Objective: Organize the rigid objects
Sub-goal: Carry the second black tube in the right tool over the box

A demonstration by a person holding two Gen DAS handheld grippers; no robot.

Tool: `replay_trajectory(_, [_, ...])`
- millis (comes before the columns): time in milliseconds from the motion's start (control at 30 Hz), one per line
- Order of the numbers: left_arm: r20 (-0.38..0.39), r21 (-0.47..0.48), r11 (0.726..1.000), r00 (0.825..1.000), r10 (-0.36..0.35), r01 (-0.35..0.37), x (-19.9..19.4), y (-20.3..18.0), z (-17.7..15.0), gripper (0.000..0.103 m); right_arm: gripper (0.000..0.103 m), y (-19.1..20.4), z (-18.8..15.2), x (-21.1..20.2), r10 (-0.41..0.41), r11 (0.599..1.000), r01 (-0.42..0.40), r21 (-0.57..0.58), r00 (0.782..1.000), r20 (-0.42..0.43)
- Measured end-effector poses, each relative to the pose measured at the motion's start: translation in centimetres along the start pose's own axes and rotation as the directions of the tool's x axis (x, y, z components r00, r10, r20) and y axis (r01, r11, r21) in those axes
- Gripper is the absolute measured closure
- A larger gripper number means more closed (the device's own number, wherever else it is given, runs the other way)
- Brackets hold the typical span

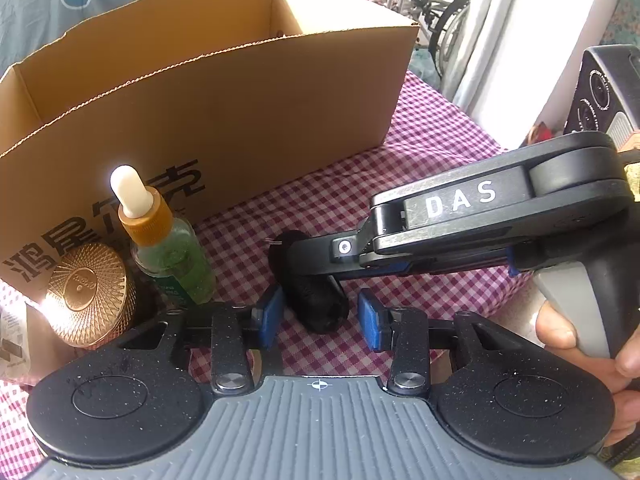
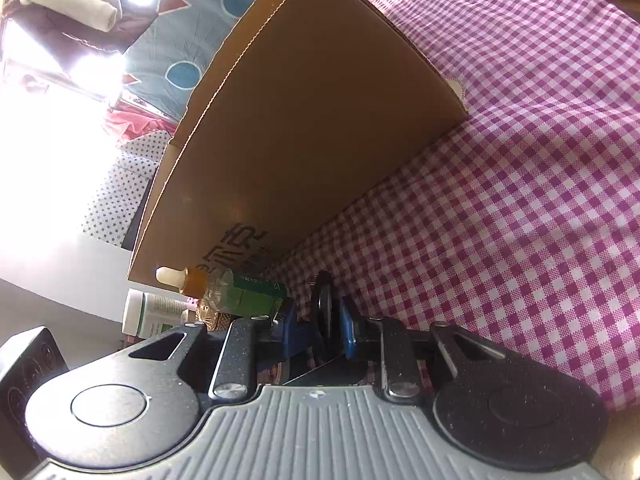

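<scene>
Although the cardboard box (image 1: 224,92) stands open at the back of the checked tablecloth (image 1: 432,140), we can see nothing inside it from either wrist view, so we judge the sorting barely begun. Its interior is mostly hidden by the near wall, and we cannot tell whether anything already lies at the bottom.

Just in front of the box, a green dropper bottle (image 1: 168,248) and a gold ribbed lid (image 1: 88,292) wait side by side on the cloth, and the right wrist view shows a white bottle (image 2: 152,314) beyond them.

The black spool (image 1: 316,292) lies on the cloth near the bottle. Our right gripper (image 2: 320,328) has its pads pressed on the spool's end flange. Our left gripper (image 1: 318,316) sits with its blue pads either side of the spool's body, a gap showing on each side, holding nothing.

All four items, we think, remain to be packed.
</scene>
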State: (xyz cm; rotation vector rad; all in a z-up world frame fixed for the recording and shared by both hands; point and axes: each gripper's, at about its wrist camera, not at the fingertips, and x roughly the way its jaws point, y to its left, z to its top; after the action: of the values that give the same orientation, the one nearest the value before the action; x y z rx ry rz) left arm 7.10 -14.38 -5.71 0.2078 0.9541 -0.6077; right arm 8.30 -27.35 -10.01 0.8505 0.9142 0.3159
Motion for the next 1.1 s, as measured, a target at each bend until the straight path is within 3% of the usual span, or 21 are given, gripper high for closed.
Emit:
replay_trajectory(433, [0.015,-0.002,1.0,1.0,0.013,-0.013,-0.5,-0.8,0.2,0.063,0.087,0.6,-1.2,-1.0,0.005,1.0,-0.004,-0.027,0.999,0.045])
replay_trajectory(667, [0.111,0.032,0.999,0.994,0.007,-0.01,-4.3,-2.5,0.5,0.063,0.087,3.4,-2.1,-5.1,0.018,0.995,-0.005,-0.099,0.992,0.127])
replay_trajectory(800, [0.194,0.039,0.999,0.981,0.017,-0.025,-7.5,-2.8,1.2,0.063,0.087,6.9,-2.0,-7.6,0.046,0.981,-0.011,-0.191,0.982,0.183])
replay_trajectory(933, [0.295,0.023,0.997,0.954,0.061,-0.071,-11.3,-2.0,2.4,0.063,0.087,11.3,-0.9,-8.8,0.101,0.954,-0.035,-0.299,0.973,0.21])
replay_trajectory(1100, [0.344,-0.041,0.99,0.928,0.143,-0.138,-13.9,0.8,5.3,0.063,0.087,17.1,2.1,-7.4,0.17,0.904,-0.084,-0.419,0.971,0.171])
